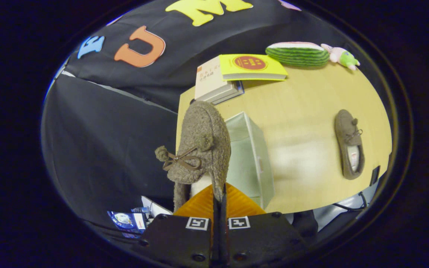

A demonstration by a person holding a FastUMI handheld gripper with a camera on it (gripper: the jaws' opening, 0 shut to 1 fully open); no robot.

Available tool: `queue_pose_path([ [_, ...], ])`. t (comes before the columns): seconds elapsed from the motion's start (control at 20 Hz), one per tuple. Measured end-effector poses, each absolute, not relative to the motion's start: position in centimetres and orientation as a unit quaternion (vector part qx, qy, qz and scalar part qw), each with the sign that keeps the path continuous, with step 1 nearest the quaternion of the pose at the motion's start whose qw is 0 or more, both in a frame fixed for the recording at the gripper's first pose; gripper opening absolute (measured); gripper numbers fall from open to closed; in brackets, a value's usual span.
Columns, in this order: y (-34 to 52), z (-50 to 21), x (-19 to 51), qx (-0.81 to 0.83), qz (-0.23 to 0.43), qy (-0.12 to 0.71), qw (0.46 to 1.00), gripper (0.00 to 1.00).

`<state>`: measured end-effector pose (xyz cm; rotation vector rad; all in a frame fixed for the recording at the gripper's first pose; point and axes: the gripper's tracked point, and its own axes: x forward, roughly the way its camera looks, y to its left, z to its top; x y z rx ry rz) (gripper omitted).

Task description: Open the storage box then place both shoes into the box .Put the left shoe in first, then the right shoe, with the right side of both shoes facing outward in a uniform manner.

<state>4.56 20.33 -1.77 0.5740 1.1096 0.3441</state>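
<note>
One shoe (202,149) held between the closed fingers of the gripper (219,203), storage box (250,158) just beside it at the table (311,93) edge, other shoe (349,144) well apart, books (233,74) stacked at the far edge.

The shoe (201,145) pinched between the closed fingers of the claw (219,201) is fuzzy grey-brown with a darker brown bow; the second shoe (348,143) matches it, with a pale lining. The storage box (251,156) is pale mint green. The worktop (304,104) is light yellowish wood. One book (251,66) is bright yellow with a red round mark, on cream books (212,83). The watermelon plush (297,54) is striped dark and light green, and the small toy (341,56) is pink and green.
</note>
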Motion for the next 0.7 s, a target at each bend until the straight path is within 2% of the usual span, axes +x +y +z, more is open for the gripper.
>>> queue_pose_path([
  [0.3,25.5,-9.7,6.0,0.229,0.114,0.588,0.767,0.06],
  [0.7,28.2,-14.3,7.3,0.241,0.096,0.621,0.74,0.09],
])
